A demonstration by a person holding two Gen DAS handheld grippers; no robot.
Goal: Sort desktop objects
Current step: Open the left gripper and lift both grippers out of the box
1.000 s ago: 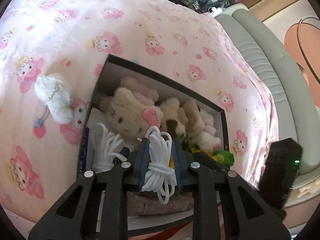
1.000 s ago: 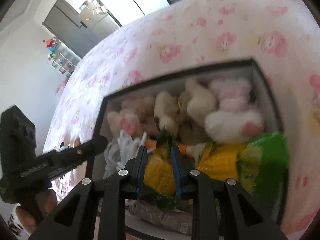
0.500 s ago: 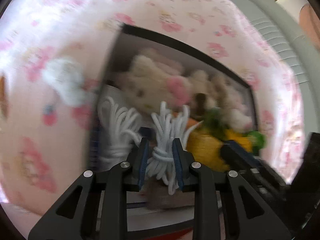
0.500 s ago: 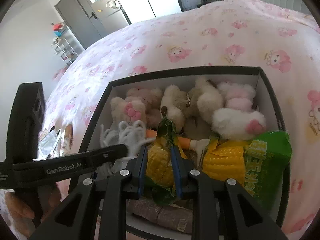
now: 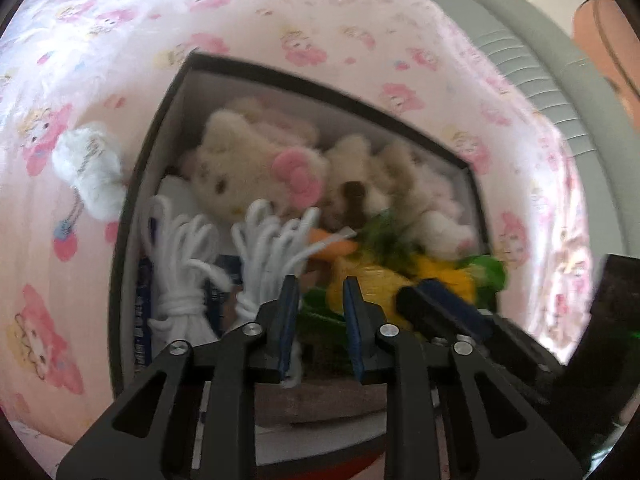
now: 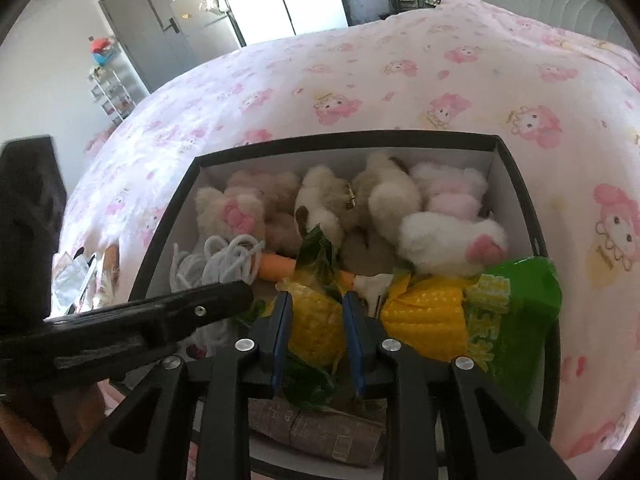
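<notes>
The left tool (image 5: 318, 312), jaws parted and empty, hovers over a black box (image 5: 132, 216) on a pink bed. A white cord bundle (image 5: 266, 248) lies just left of its tip, a cream plush cat (image 5: 244, 168) beyond, corn packets (image 5: 372, 284) right.

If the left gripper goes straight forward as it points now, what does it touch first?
Probably the corn packet: it shows right between the open fingers of the left gripper. The released white rope bundle lies just left of that line. Depth is unclear.

Bright daylight, left view motion-blurred, fisheye edges bent and dark.
</notes>
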